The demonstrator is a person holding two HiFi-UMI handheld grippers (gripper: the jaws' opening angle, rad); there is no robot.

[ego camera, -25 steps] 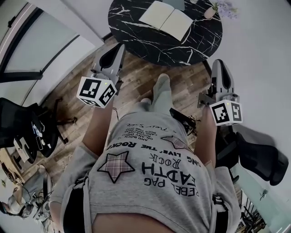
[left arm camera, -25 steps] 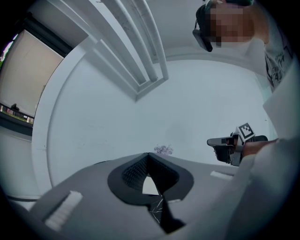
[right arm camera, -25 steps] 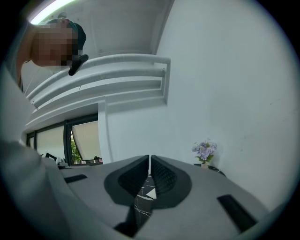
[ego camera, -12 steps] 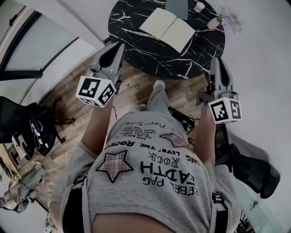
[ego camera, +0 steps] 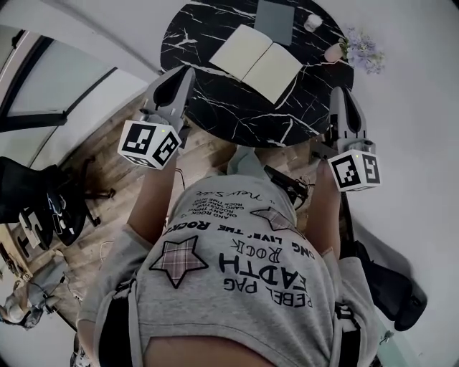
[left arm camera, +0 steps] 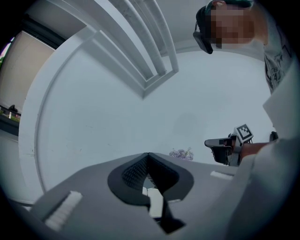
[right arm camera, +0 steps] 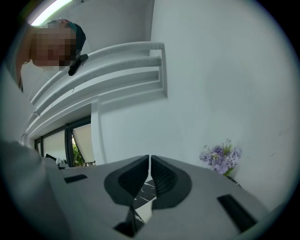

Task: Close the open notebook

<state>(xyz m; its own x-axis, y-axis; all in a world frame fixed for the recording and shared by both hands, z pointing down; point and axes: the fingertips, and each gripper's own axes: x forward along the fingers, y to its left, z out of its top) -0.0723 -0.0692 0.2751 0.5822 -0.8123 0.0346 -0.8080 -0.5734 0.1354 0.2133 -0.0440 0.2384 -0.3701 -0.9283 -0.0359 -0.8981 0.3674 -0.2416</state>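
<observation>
Both pairs of fingers are pressed together with nothing between them. The left gripper (left arm camera: 148, 155) and the right gripper (right arm camera: 150, 158) each show their pads meeting at the tip, empty. In the head view the left gripper (ego camera: 179, 75) stands at the near-left edge of the round black table (ego camera: 237, 111) and the right gripper (ego camera: 343, 97) at its near-right edge. Over the last second the table has drawn closer, so the person has walked up to it with both grippers held out. The notebook (ego camera: 257, 61) lies open, pages up, on the far half of the table, just beside a grey pad (ego camera: 275, 21) at the far edge. It is untouched and well ahead of both tips. The approach looks nearly done, but the closing has not begun.
</observation>
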